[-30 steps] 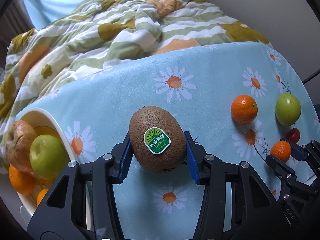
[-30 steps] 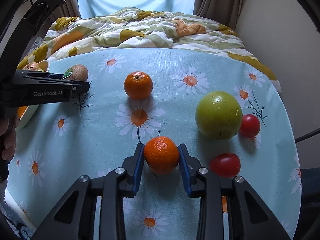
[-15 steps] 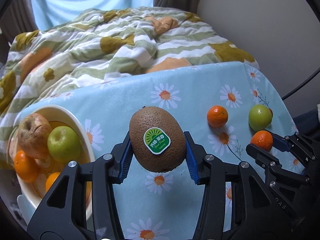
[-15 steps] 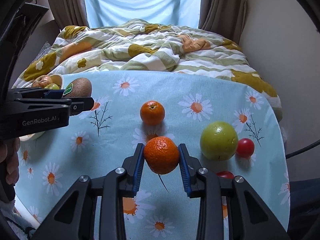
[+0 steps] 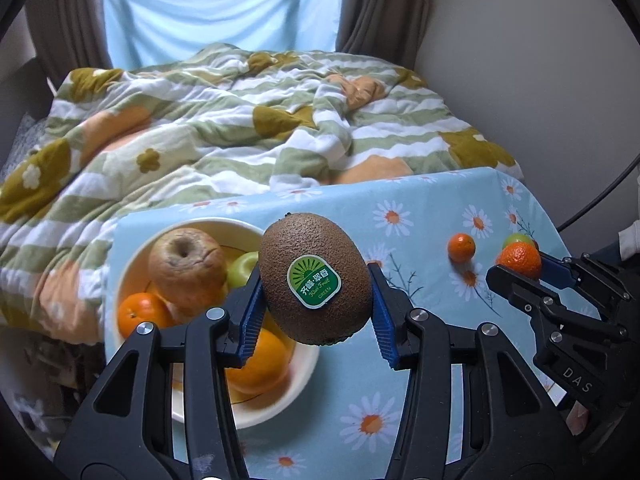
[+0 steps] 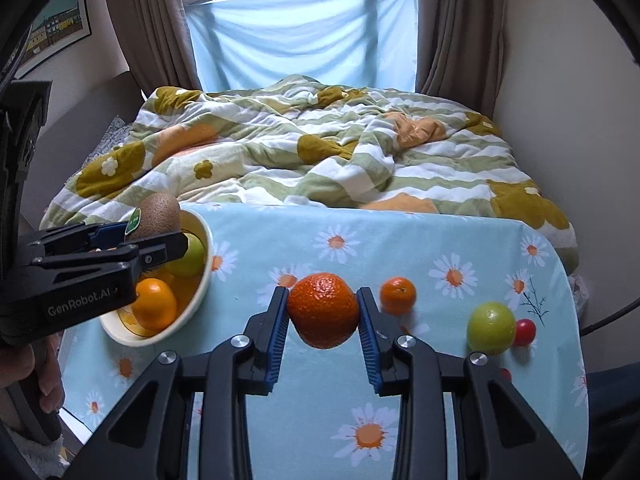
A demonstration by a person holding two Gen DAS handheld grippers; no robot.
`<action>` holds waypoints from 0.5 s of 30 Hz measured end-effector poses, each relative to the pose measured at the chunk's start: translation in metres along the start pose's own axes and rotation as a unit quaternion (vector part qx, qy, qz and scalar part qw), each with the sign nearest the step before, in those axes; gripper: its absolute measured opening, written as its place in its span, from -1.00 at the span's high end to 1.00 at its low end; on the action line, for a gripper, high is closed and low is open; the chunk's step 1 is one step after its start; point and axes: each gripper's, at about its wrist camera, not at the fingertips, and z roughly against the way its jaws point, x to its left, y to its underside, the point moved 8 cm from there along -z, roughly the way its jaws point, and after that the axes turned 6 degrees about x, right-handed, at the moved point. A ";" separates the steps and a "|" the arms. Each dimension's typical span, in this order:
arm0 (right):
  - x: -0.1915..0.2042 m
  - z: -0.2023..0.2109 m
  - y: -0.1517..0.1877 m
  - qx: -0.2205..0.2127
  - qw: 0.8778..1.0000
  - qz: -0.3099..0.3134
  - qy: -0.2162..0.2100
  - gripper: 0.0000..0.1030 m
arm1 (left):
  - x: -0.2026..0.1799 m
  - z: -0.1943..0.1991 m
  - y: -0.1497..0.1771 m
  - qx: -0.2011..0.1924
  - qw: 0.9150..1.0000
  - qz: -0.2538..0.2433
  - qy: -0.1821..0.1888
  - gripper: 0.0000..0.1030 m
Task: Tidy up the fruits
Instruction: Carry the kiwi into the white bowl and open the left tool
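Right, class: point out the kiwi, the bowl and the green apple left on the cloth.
kiwi point(image 5: 316, 280), left wrist view, on its green sticker.
bowl point(image 6: 202, 284), right wrist view, on its rim.
green apple point(image 6: 491, 327), right wrist view, middle of its skin.

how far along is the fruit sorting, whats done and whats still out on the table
Done: the bowl already holds a brown apple, a green apple and oranges. In hand: the left gripper clamps a kiwi beside the bowl, and the right gripper clamps a mandarin. Left: a small mandarin, a green fruit and red tomatoes on the tablecloth.
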 end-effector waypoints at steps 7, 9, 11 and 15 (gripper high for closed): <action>0.045 -0.004 -0.016 -0.007 0.999 0.023 -0.025 0.40 | 0.047 0.011 0.016 0.003 1.000 0.019 -0.020 -0.03; 0.056 -0.007 -0.019 -0.006 0.999 0.026 -0.032 0.40 | 0.059 0.012 0.022 0.005 0.999 0.023 -0.025 -0.03; 0.066 -0.012 -0.020 -0.005 0.999 0.031 -0.036 0.40 | 0.069 0.012 0.028 0.008 0.999 0.026 -0.028 -0.03; 0.084 -0.023 -0.018 0.005 0.998 0.039 -0.047 0.40 | 0.088 0.008 0.041 0.015 0.999 0.032 -0.031 -0.03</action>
